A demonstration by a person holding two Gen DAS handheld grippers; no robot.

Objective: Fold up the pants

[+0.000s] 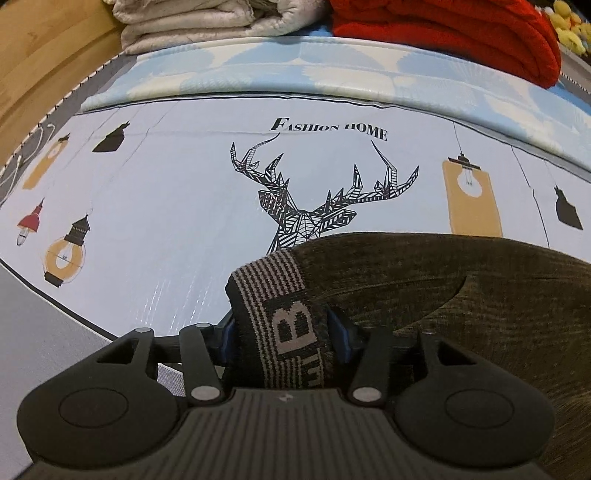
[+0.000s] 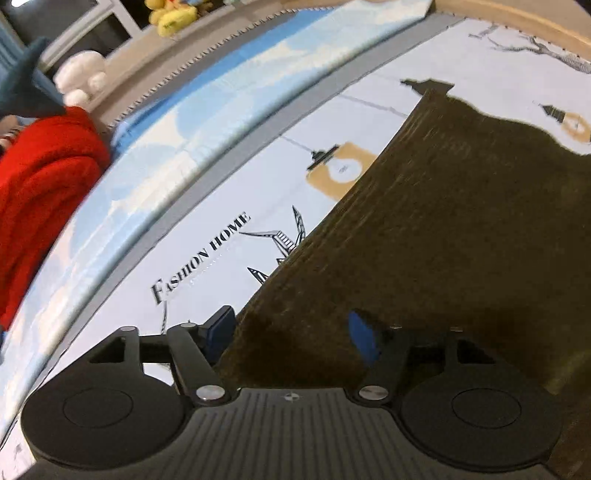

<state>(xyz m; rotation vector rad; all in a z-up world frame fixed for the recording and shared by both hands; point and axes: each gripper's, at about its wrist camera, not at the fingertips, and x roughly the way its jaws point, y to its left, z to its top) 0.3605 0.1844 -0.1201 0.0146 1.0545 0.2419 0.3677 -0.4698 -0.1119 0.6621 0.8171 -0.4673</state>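
The pants (image 1: 461,295) are dark olive-brown with a striped black and grey elastic waistband (image 1: 280,291). They lie on a white printed mat (image 1: 166,206) with a deer and lamp pattern. My left gripper (image 1: 282,328) is shut on the waistband, which runs between its blue pads. In the right wrist view the pants (image 2: 443,229) stretch away across the mat (image 2: 207,280). My right gripper (image 2: 291,332) has pants fabric between its blue fingers (image 2: 221,328), which stand fairly wide apart; the picture is motion-blurred.
A folded red knit (image 1: 443,33) and a folded beige blanket (image 1: 192,22) lie at the mat's far edge on a blue and white sheet (image 1: 295,70). The red knit (image 2: 40,192) shows left in the right wrist view. Wooden floor (image 1: 40,62) lies far left.
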